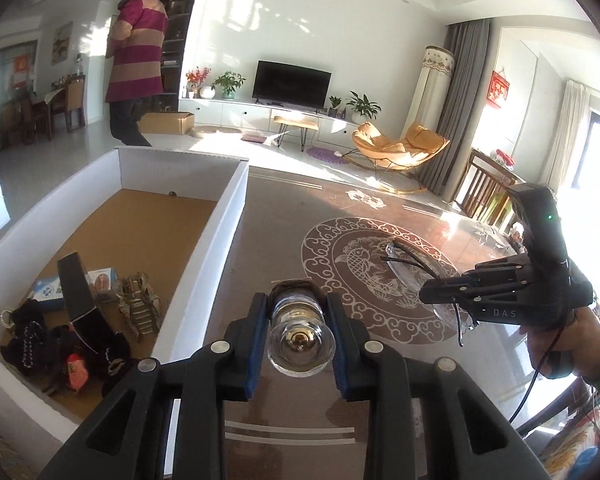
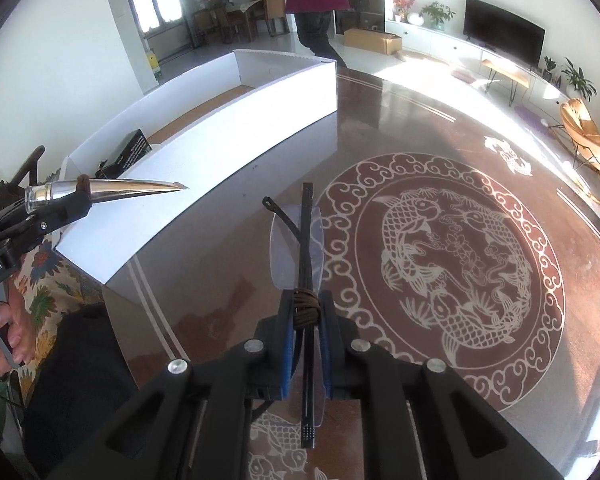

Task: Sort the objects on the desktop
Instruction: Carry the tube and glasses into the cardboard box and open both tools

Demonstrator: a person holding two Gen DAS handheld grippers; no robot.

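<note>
I have both grippers in view. The left gripper (image 1: 299, 320), bottom centre of its own view, has its fingers (image 1: 256, 336) pinching a silver cone-shaped object (image 1: 300, 334). From this camera I see only its clear round base end-on; its length is hidden. The right wrist view shows it side-on at middle left (image 2: 112, 191), tapering to a sharp tip, with a brown cord band around it.

The right gripper (image 2: 307, 320), bottom centre of its view, has its fingers (image 2: 286, 332) pinching a pair of folded glasses (image 2: 298, 240) with clear lenses and black temples, bound by brown cord at the grip. The lower lens edge is partly cut off behind the fingers. The glasses are held above the desk (image 2: 228, 292).

The desk is dark brown and glossy, bearing a white circular fish emblem (image 2: 452, 256). Glare washes out its far right edge.

At the left of the left wrist view sits a white-walled box (image 1: 220, 236) with a cork-brown floor, holding a black case, small cartons and dark items I cannot identify.

Beyond, the room shows a television (image 1: 292, 83), an orange lounge chair (image 1: 400, 148), and a person in a striped sweater (image 1: 140, 52), head partly cut off.
</note>
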